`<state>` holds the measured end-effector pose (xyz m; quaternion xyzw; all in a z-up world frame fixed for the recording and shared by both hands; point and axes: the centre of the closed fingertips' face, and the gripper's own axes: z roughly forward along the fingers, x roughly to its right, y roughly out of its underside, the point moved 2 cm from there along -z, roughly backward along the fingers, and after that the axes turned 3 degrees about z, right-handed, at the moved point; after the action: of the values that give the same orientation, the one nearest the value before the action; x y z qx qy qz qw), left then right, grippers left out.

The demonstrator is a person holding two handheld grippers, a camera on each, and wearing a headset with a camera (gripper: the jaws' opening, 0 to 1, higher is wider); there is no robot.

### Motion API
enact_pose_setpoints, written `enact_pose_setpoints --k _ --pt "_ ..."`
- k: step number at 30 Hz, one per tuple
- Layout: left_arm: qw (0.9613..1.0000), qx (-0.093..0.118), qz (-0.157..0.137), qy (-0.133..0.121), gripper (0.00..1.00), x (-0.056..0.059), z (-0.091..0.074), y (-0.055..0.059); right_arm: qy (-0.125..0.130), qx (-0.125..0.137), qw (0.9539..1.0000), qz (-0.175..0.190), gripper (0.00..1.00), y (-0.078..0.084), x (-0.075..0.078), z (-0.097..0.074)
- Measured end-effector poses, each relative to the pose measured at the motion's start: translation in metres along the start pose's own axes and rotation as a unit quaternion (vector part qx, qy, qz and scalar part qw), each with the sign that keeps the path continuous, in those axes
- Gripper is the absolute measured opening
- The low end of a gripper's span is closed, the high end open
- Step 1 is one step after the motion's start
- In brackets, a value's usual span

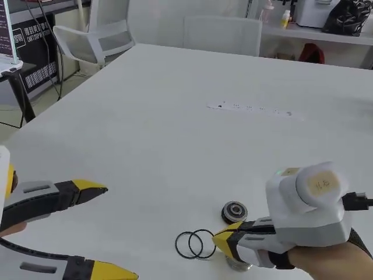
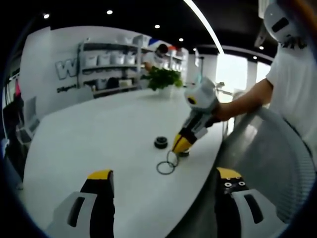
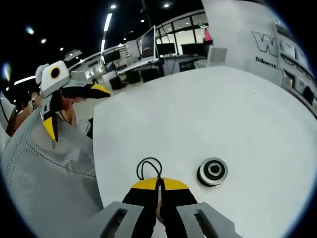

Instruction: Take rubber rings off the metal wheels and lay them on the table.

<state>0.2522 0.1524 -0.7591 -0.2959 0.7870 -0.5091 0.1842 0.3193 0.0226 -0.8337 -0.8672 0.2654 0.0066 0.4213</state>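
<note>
Two black rubber rings (image 1: pixel 195 244) lie overlapping on the white table (image 1: pixel 175 116) near its front edge. My right gripper (image 1: pixel 224 238) is shut, and the edge of the nearer ring (image 3: pixel 148 167) runs into its yellow tips. A metal wheel (image 1: pixel 234 212) with a dark rim lies flat just beyond the rings; in the right gripper view the same wheel (image 3: pixel 213 171) lies right of the tips. A second metal wheel (image 1: pixel 238 262) sits partly hidden under the right gripper. My left gripper (image 1: pixel 108 230) hovers open at the lower left, apart from the rings, with nothing between its jaws.
White chairs (image 1: pixel 99 35) stand at the table's far left corner. A flush power strip (image 1: pixel 250 108) runs across the table's middle. A shelf with bottles and a black bag (image 1: pixel 349 17) lines the back wall. The table edge lies close to the rings.
</note>
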Motion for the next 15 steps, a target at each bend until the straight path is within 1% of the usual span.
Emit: enact_pose_setpoints --k 12,15 --pt "1.0 -0.003 -0.003 -0.001 0.84 -0.0002 0.0003 0.0011 0.008 0.003 0.9998 0.016 0.03 -0.0004 0.0065 -0.0024" --pt "1.0 -0.002 -0.003 -0.002 0.84 -0.0005 0.0002 0.0007 0.009 0.009 0.9997 0.021 0.03 -0.0028 0.0088 -0.005"
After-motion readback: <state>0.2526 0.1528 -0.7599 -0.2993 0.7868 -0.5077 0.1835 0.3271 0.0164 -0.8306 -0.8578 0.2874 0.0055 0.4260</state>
